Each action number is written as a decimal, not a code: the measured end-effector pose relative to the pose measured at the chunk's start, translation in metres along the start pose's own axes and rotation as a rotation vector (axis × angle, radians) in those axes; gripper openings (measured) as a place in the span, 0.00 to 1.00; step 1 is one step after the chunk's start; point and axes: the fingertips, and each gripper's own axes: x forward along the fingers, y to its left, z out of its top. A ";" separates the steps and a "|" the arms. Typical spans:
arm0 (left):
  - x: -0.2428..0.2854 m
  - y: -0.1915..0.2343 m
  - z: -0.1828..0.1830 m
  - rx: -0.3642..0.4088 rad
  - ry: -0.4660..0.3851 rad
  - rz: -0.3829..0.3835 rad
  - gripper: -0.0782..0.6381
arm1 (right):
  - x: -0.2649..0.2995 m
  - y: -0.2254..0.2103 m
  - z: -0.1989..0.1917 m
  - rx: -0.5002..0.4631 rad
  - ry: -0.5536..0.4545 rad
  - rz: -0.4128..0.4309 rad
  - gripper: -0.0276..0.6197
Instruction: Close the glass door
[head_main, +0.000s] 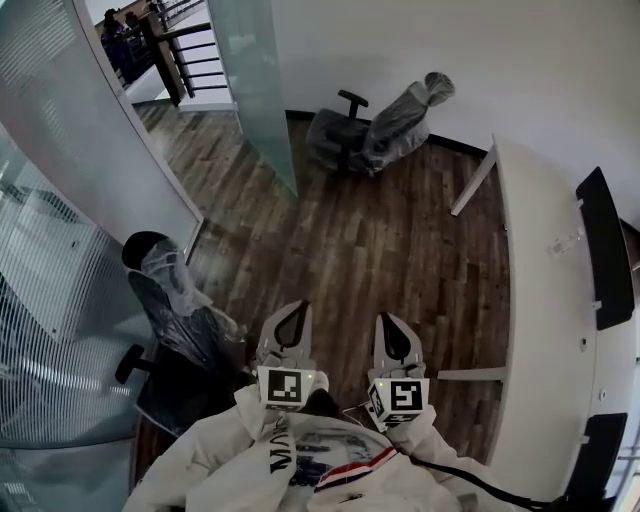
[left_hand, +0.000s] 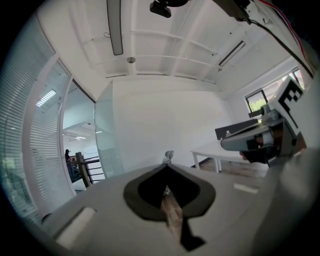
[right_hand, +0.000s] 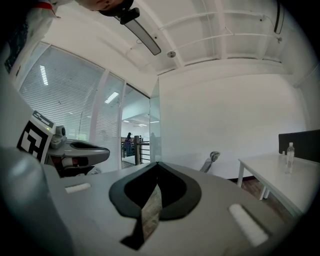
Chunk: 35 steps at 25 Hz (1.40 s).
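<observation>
Standing open well ahead by the doorway, glass door (head_main: 255, 90) is awaiting a push; left gripper (head_main: 290, 318) and right gripper (head_main: 395, 325) are pointing level, jaws pressed together on nothing, best nearing its free edge squarely, handle unclear.

- A wooden plank floor (head_main: 370, 250) runs across the room, dark brown.
- An office chair (head_main: 385, 125) wrapped in clear plastic stands against the white wall (head_main: 420, 40).
- A second plastic-wrapped chair (head_main: 175, 310) stands just beside a partition with fine horizontal stripes (head_main: 50, 280).
- A long white bench (head_main: 545, 330) lines one side, with dark upright panels (head_main: 607, 250) along its far edge.
- A clear bottle (right_hand: 290, 151) stands upright on the bench near one panel.
- A dark wooden railing (head_main: 195, 50) shows beyond the doorway, with a person (right_hand: 129, 141) beside it.
- A long dark strip fitting (right_hand: 145, 35) hangs on the white ceiling.
</observation>
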 end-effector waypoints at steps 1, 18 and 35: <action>0.007 0.004 -0.003 0.001 -0.005 -0.006 0.11 | 0.009 -0.001 0.001 0.000 -0.002 -0.005 0.05; 0.091 0.013 -0.006 -0.003 -0.075 -0.153 0.11 | 0.057 -0.037 0.007 -0.035 -0.005 -0.153 0.05; 0.199 -0.048 0.010 -0.030 -0.072 -0.256 0.11 | 0.087 -0.152 -0.004 0.007 0.010 -0.260 0.05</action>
